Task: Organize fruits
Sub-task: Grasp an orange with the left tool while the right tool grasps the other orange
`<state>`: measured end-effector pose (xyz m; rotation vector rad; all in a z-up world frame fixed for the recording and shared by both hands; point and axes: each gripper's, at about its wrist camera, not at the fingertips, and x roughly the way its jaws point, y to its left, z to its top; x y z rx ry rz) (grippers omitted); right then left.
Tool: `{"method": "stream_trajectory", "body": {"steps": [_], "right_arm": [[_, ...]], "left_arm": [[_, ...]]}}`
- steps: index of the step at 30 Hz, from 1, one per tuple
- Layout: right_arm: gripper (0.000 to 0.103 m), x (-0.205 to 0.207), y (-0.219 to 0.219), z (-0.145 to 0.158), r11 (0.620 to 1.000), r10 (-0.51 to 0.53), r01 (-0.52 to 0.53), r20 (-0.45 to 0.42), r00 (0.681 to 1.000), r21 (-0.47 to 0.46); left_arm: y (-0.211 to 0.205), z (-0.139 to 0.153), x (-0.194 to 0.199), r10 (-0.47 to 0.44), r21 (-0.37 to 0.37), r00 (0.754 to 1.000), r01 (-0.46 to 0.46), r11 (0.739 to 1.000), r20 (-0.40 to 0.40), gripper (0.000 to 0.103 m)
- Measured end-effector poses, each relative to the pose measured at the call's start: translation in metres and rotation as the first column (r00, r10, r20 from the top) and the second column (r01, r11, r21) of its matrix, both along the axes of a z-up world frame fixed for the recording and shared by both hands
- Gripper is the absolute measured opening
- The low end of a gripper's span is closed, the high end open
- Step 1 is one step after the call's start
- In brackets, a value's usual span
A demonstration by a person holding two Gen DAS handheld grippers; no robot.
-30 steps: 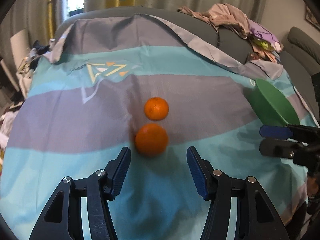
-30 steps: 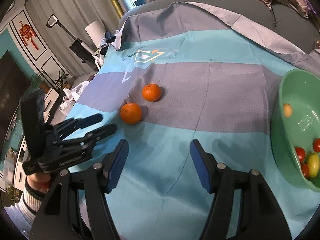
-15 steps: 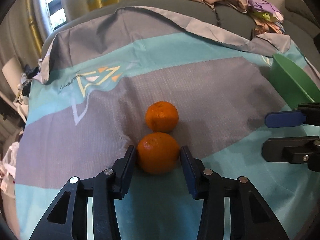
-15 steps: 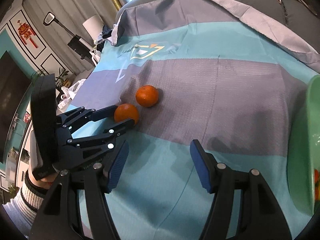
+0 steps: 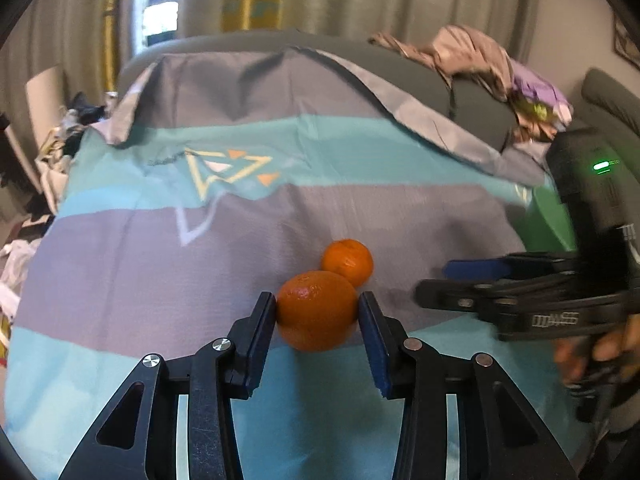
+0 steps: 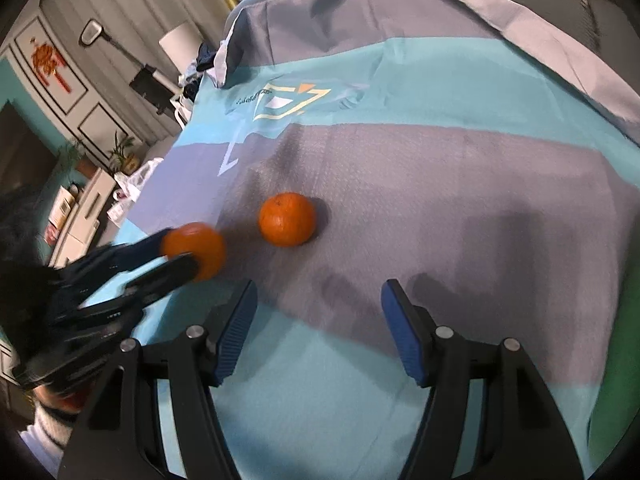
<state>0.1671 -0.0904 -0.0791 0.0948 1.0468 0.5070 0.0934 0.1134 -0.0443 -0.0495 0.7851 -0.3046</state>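
My left gripper (image 5: 317, 316) is shut on an orange (image 5: 316, 310) just above the striped teal and grey cloth (image 5: 200, 248). The same orange (image 6: 196, 249) shows at the left of the right wrist view, held in the left gripper (image 6: 180, 256). A second orange (image 5: 347, 261) lies on the cloth just behind it, and also shows in the right wrist view (image 6: 287, 219). My right gripper (image 6: 316, 320) is open and empty, hovering in front of the second orange. In the left wrist view the right gripper (image 5: 448, 280) sits at the right.
A green bowl (image 5: 548, 220) stands at the right edge of the cloth, partly behind the right gripper; its blurred rim (image 6: 624, 340) shows in the right wrist view. A pile of clothes (image 5: 480, 60) lies on the grey sofa behind.
My left gripper closed on the near orange and has lifted it slightly. The right gripper swung left toward the second orange, so the bowl has almost left its view.
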Motion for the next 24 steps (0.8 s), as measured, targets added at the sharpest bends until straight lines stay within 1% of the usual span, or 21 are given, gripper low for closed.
{"method": "stream_trajectory", "body": {"steps": [3, 6, 10, 12, 13, 14, 19, 24], "right_arm": [[0.065, 0.016, 0.016, -0.005, 1.0, 0.016, -0.016, -0.008, 1.0, -0.017], [0.064, 0.026, 0.033, -0.007, 0.998, 0.043, -0.043, 0.007, 0.999, -0.049], [0.063, 0.037, 0.05, -0.011, 0.993, 0.072, -0.071, 0.012, 0.997, -0.098], [0.054, 0.041, 0.056, -0.015, 0.99, 0.081, -0.08, 0.004, 0.997, -0.12], [0.045, 0.043, 0.057, -0.017, 0.988, 0.084, -0.083, -0.001, 0.996, -0.127], [0.044, 0.043, 0.058, -0.019, 0.988, 0.088, -0.088, -0.004, 0.996, -0.128], [0.042, 0.035, 0.058, -0.017, 0.986, 0.089, -0.086, 0.014, 0.996, -0.143], [0.042, 0.014, 0.047, -0.009, 0.986, 0.081, -0.077, 0.024, 0.996, -0.145]], "left_arm": [[0.016, 0.004, 0.0, 0.04, -0.036, 0.999, -0.04, 0.999, 0.009, 0.043], [0.025, 0.001, 0.004, 0.067, -0.036, 0.998, -0.067, 0.997, 0.0, 0.043], [0.031, -0.003, 0.004, 0.076, -0.046, 0.997, -0.077, 0.996, -0.009, 0.043], [0.032, -0.004, 0.003, 0.075, -0.049, 0.997, -0.075, 0.996, -0.009, 0.043], [0.033, -0.004, 0.002, 0.075, -0.049, 0.997, -0.075, 0.996, -0.009, 0.043], [0.033, -0.005, 0.002, 0.074, -0.049, 0.997, -0.075, 0.996, -0.009, 0.043], [0.034, -0.002, -0.001, 0.072, -0.046, 0.997, -0.072, 0.996, -0.008, 0.043], [0.028, 0.003, -0.008, 0.058, -0.048, 0.998, -0.058, 0.997, -0.002, 0.043]]}}
